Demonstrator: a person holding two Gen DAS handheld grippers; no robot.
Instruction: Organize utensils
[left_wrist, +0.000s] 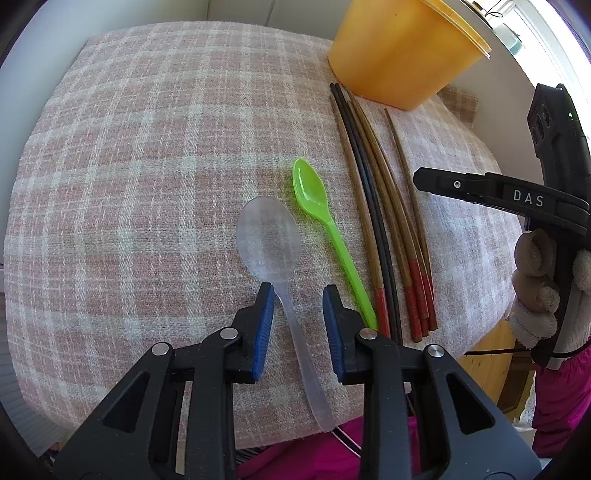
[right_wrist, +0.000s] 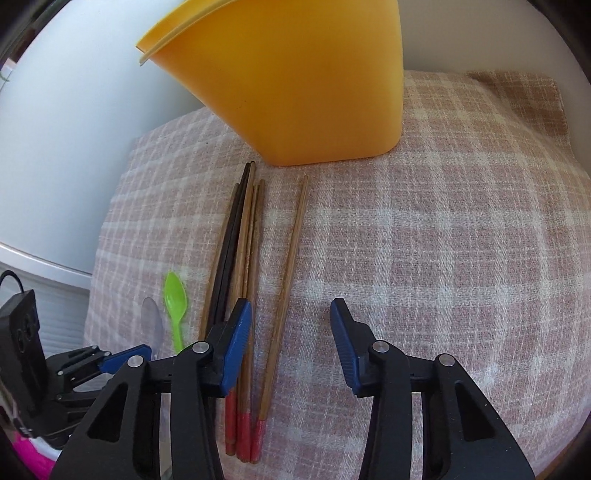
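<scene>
Your left gripper (left_wrist: 298, 295) is spread, straddling the clear spoon (left_wrist: 271, 236) handle on the cloth. Clench squarely at mid-handle. Your right gripper (right_wrist: 291, 314) hangs unclenched over the chopsticks (right_wrist: 245, 266), near the yellow container (right_wrist: 295, 85).

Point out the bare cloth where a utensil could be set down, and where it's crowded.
Free: the wide checked cloth left of the clear spoon, and the stretch right of the lone chopstick, below the yellow tub. Crowded: the strip where green spoon and bundled chopsticks lie side by side.
</scene>
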